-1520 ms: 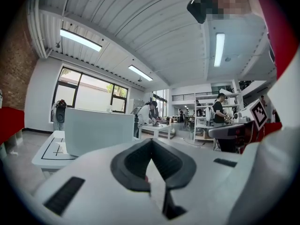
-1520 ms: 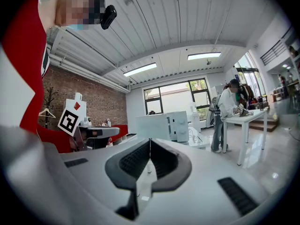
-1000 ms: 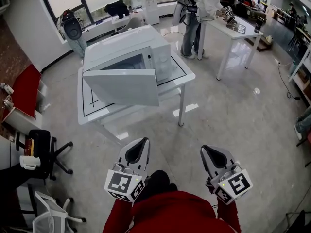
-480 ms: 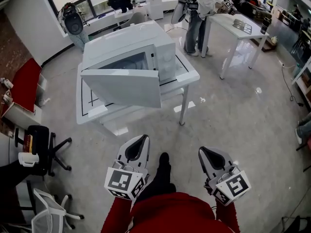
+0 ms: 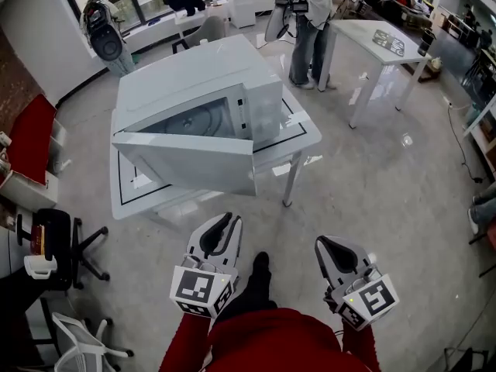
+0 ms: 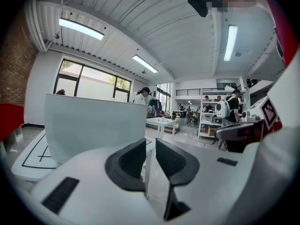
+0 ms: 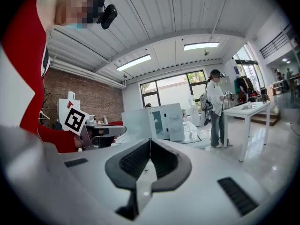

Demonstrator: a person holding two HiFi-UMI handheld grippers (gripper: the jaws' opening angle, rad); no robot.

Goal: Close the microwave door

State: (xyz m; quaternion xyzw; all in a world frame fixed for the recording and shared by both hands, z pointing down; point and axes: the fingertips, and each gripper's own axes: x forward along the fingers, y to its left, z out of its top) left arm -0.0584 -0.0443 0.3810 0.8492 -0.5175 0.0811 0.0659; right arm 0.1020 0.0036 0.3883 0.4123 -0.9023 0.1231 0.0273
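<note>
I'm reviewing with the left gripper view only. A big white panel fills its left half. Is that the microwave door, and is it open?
Observer: Yes. The head view shows the microwave door swung open, with the turntable visible inside.
Operator: Is a claw touching it?
Observer: No. The left claw, jaws opening on nothing, and the right claw both hang over the floor, short of the table.
Operator: Right claw's state?
Observer: The right gripper view shows its jaws together, empty.
</note>
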